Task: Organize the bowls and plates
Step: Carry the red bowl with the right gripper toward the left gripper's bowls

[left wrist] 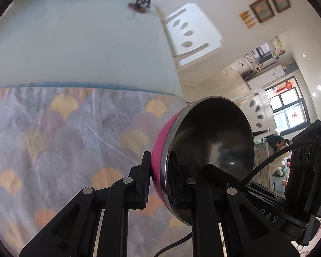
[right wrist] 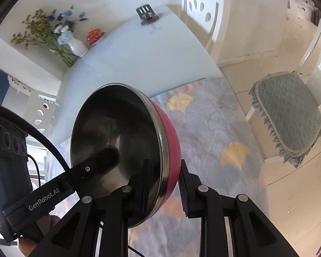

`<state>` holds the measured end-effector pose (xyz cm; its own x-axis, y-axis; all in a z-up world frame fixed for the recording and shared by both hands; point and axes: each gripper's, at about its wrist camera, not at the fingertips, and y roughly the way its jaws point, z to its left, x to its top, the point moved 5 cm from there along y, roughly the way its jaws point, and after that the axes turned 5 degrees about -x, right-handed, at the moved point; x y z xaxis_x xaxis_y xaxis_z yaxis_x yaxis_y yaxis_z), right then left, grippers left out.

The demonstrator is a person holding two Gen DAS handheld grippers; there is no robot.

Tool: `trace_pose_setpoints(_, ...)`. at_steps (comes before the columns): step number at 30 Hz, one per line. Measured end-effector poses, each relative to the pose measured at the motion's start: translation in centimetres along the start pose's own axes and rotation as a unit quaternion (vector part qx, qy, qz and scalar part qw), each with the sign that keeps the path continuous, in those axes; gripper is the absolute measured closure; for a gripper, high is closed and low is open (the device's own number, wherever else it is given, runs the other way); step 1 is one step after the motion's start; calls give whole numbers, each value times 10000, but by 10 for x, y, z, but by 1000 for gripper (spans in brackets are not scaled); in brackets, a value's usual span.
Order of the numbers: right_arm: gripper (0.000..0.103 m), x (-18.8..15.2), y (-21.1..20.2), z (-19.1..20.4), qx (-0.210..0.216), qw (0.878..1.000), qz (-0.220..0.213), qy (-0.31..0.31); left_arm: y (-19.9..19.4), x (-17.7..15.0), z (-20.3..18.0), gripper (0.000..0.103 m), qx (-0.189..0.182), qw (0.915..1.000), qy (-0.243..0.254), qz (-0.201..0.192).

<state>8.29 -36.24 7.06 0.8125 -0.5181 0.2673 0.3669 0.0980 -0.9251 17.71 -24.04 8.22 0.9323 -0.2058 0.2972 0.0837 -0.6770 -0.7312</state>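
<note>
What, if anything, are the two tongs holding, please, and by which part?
Both hold one pink bowl by its rim: left tongs and right tongs on opposite sides, one finger inside, one outside.

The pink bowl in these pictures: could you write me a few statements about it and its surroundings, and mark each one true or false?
1. Both grippers pinch the pink bowl by its rim, the left gripper on one side and the right gripper on the other. True.
2. The bowl is full of soup. False: its steel inside is empty.
3. The bowl sits flat on the patterned cloth. False: it is tilted on edge, above the cloth.
4. A white vase with flowers stands at the table's far end. True.
</note>
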Motion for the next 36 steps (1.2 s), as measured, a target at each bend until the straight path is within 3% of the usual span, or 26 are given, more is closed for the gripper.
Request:
trace_pose_setpoints(8, 78, -49, -76, 19, 83, 9994, -322, -81, -74, -48, -36, 90, -30, 9990, 284, -349)
trace_pose_setpoints(19, 77, -167, -144, 58, 424, 9980, -363, -301, -163, -151, -38, 90, 207, 9974, 317, -610)
trace_pose_setpoints(26, 76, -238, -132, 74, 648, 9969, 139, -432, -187, -216, -9, 90, 474, 9971, 74, -585)
trace_pose_setpoints(36, 74, -284, -87, 65, 646, 9933, 891, -339, -165, -267, 28, 90, 586, 9976, -311, -214)
